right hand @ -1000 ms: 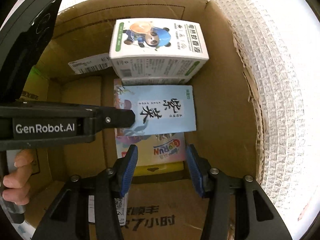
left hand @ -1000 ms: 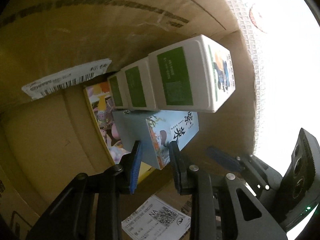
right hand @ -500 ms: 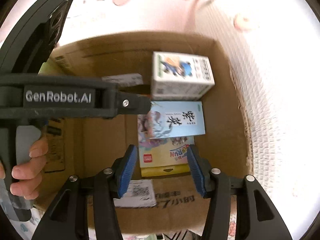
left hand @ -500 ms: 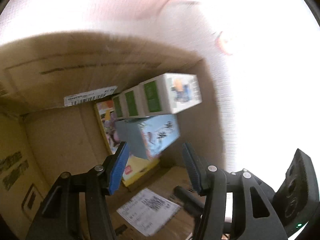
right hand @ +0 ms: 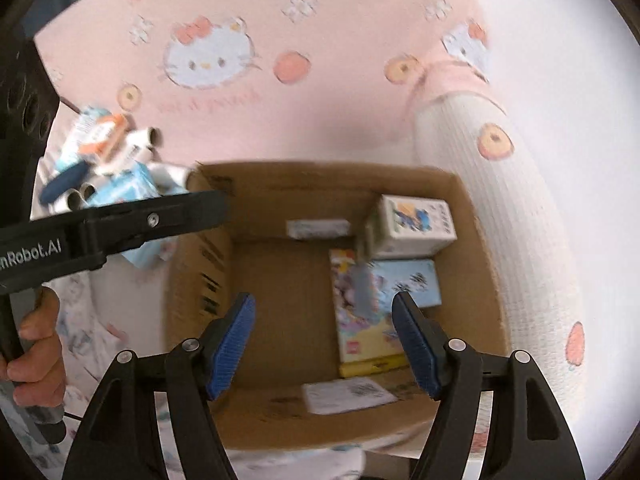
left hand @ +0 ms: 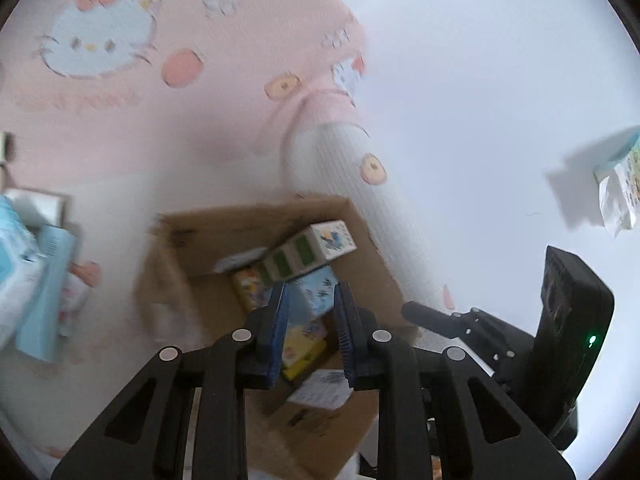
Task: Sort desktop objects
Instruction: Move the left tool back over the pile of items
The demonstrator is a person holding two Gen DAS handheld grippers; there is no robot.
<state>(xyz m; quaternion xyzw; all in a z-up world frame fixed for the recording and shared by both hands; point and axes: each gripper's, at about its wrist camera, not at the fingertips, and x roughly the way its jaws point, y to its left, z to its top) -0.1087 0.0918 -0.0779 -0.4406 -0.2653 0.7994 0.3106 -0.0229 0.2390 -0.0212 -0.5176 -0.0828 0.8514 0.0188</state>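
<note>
Left tool (left hand: 310, 320): blue pads a narrow gap apart and closing; nothing between them, nothing touched; above the open brown cardboard box (left hand: 208, 280).
Right tool (right hand: 324, 340): blue pads wide apart and opening; empty, touching nothing; above the same box (right hand: 200, 272).
White carton with green panels and a cartoon panda (right hand: 416, 226): inside the box, at its far right corner.
Pale blue flat box with black brush characters (right hand: 412, 282): in the box, just in front of the white carton.
Colourful flat toy box with a yellow edge (right hand: 360, 320): on the box floor, under the blue one.
Writing: "nRobot.AI" on the black body of the left tool (right hand: 32, 250); "Sweet Dream" on the pink cartoon-cat cloth (right hand: 240, 8) behind the box.
Pile of cardboard tubes and small packets (right hand: 104, 156): outside the box, beyond its far left corner.
</note>
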